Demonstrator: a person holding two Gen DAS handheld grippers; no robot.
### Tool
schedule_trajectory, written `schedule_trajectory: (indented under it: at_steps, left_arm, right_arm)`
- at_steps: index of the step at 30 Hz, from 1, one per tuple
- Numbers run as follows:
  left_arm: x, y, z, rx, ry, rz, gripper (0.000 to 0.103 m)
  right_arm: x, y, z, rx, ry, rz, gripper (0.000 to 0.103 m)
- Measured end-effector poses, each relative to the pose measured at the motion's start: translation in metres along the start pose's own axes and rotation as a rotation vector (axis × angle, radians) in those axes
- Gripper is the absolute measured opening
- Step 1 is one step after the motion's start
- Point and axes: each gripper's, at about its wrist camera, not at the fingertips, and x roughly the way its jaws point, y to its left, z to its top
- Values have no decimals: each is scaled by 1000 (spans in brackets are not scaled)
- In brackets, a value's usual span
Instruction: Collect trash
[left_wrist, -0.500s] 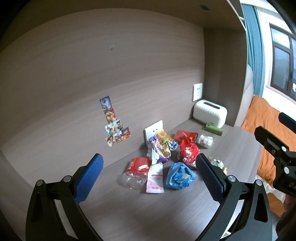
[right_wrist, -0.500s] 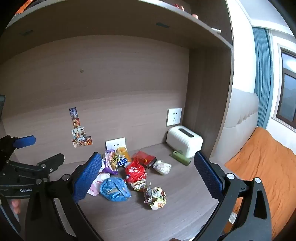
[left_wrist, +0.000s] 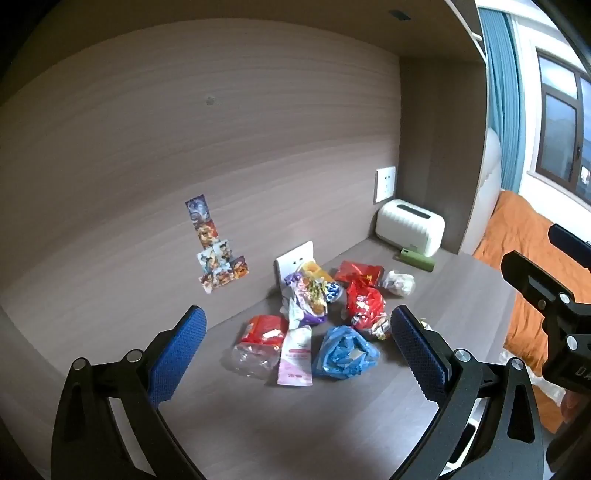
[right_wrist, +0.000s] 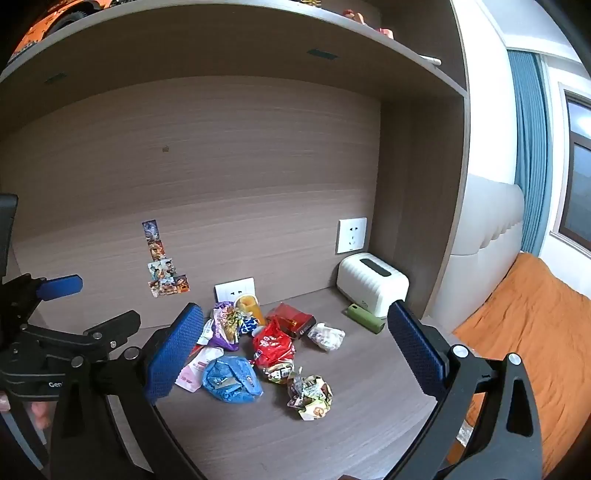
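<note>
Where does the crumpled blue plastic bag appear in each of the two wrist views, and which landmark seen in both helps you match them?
Left wrist view: the blue plastic bag lies lower centre, at the near edge of the trash pile, right of the pink sachet.
Right wrist view: the bag lies lower centre-left, just right of the left fingertip.
Shared landmark: the white toaster-shaped box at the desk's back right corner.

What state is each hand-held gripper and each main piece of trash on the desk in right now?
Left hand-held gripper: open, empty.
Right hand-held gripper: open, empty.
Blue plastic bag: crumpled, lying on the desk.
Red snack bag: crumpled, resting in the pile.
Clear bottle: on its side.
Wrapper ball: scrunched, apart from the pile.
</note>
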Motion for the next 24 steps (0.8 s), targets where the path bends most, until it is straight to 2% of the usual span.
schedule_trajectory:
  at_steps: [17, 24]
  left_arm:
    - [7, -8, 1, -23, 23, -33, 98]
    - [10, -7, 1, -31, 34, -36, 98]
  right_arm:
    - [3, -14, -2, 32, 14, 48, 100]
    - [5, -15, 1, 29, 11, 42, 100]
